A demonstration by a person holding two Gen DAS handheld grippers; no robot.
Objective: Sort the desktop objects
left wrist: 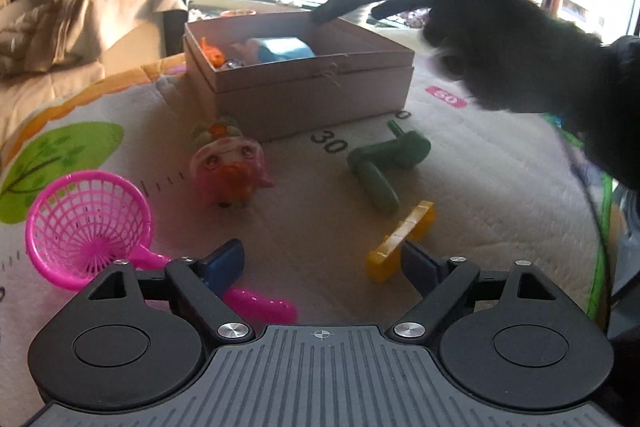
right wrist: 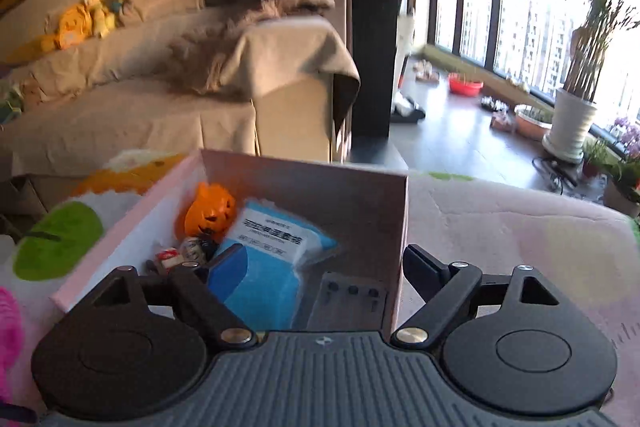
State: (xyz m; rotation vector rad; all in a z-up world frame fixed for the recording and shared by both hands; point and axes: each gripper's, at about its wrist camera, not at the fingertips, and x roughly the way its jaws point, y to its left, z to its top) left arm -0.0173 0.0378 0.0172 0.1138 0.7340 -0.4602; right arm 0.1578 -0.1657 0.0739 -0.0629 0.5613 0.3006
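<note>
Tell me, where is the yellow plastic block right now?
In the left wrist view, the yellow plastic block lies on the mat, just ahead of the left gripper, near the green plastic crank.

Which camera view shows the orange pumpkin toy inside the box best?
The right wrist view: it looks down into the box, so the orange pumpkin toy and its carved face show clearly beside the blue packet. The left wrist view shows only a small orange part behind the box wall.

A home living room: draped sofa at ten o'clock, potted plant by tall windows at two.
</note>
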